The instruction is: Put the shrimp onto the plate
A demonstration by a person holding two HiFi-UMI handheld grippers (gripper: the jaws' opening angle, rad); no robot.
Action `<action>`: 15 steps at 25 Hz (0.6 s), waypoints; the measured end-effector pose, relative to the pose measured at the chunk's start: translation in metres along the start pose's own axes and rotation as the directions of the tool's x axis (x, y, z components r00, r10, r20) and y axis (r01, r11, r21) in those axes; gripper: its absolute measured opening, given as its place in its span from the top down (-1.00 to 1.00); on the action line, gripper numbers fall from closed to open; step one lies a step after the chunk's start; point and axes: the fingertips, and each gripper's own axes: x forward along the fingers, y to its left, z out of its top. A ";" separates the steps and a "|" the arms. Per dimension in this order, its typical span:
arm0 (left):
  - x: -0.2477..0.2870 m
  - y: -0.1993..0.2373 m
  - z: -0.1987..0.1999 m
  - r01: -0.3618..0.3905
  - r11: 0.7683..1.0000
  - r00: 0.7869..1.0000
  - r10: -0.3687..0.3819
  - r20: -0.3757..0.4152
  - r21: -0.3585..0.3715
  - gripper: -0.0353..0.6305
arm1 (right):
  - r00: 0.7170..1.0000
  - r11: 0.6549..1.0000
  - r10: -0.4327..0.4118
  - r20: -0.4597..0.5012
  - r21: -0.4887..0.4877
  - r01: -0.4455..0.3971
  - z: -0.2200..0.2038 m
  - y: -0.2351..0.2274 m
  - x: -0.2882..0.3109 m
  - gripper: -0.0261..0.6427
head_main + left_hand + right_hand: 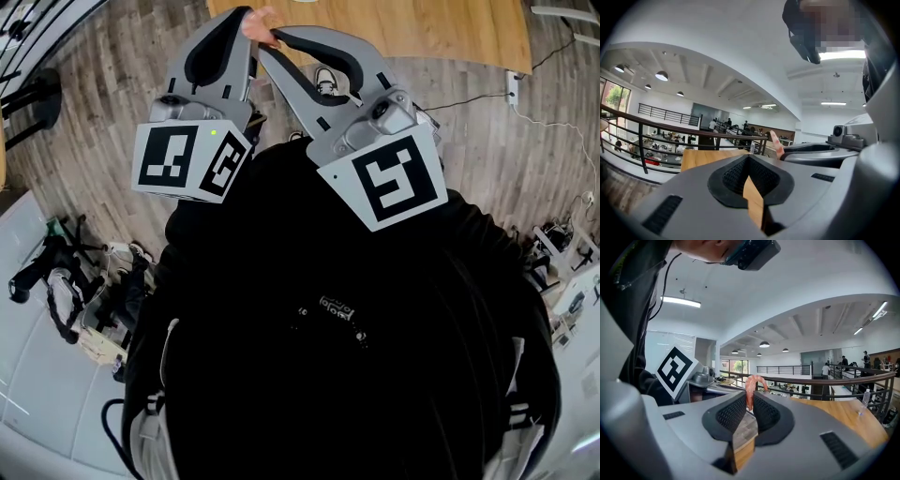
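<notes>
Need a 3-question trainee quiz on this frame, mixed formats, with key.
1. Multiple choice: what does the right gripper hold between its jaws? A) a plate B) the shrimp C) nothing
2. True or false: the left gripper also clamps a piece of food.
3. Fill in the blank: in the head view, the surface beyond both gripper tips is a ____ table.

Key: 1 B. 2 false; its jaws are together with nothing between them. 3 wooden.
</notes>
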 end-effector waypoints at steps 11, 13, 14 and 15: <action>0.061 0.032 0.015 -0.097 0.995 0.995 0.096 -0.017 -0.025 0.88 | 0.993 0.993 0.110 0.045 0.040 -0.111 0.009 -0.069 0.045 0.76; 0.075 0.032 0.014 -0.113 0.993 0.993 0.112 -0.022 -0.037 0.88 | 0.991 0.990 0.125 0.052 0.060 -0.128 0.005 -0.085 0.049 0.76; 0.082 0.032 0.013 -0.123 0.992 0.992 0.122 -0.028 -0.043 0.88 | 0.990 0.988 0.133 0.046 0.074 -0.136 0.001 -0.093 0.051 0.76; 0.088 0.032 0.011 -0.134 0.990 0.991 0.132 -0.036 -0.049 0.88 | 0.989 0.985 0.141 0.038 0.093 -0.144 -0.003 -0.101 0.054 0.76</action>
